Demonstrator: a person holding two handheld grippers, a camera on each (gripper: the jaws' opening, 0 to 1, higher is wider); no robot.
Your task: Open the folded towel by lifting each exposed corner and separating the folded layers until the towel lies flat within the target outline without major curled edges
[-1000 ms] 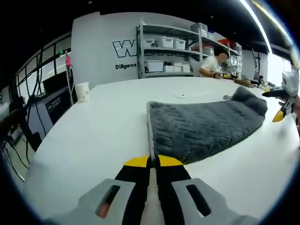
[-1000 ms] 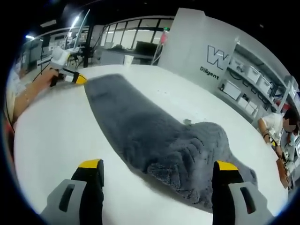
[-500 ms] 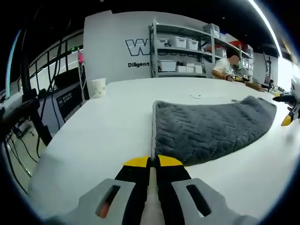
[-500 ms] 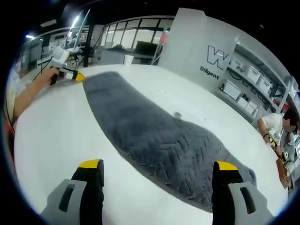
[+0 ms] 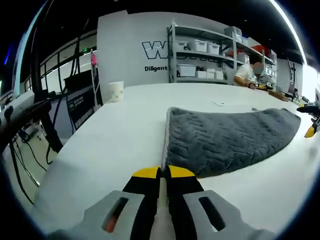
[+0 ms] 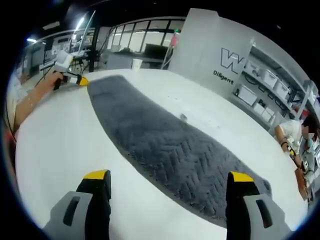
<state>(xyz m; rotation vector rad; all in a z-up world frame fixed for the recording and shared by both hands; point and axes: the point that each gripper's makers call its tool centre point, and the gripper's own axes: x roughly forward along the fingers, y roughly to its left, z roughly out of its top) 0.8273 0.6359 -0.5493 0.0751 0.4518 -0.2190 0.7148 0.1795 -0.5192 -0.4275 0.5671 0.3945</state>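
Observation:
A grey quilted towel [image 5: 225, 137] lies spread in a long strip on the white table [image 5: 115, 145]. My left gripper [image 5: 164, 172] is shut, its yellow tips pinching the towel's near corner edge. In the right gripper view that gripper [image 6: 75, 79] sits at the towel's [image 6: 165, 145] far end, held by a hand [image 6: 42, 87]. My right gripper [image 6: 169, 176] stands wide open just above the table, beside the towel's long side, with nothing between its jaws. In the left gripper view it [image 5: 311, 131] shows at the right edge, past the towel's other end.
A paper cup [image 5: 116, 91] stands near the table's far left edge. A small white scrap [image 5: 220, 104] lies beyond the towel. Shelves with bins [image 5: 200, 60] line the back wall, and a person [image 5: 247, 75] sits at the far end. Cables and a stand [image 5: 30, 110] hang off the table's left.
The towel's bunched, humped end near the right gripper has dropped and been drawn out flat. The left gripper has pulled back with the corner in it; the right gripper has stayed open.

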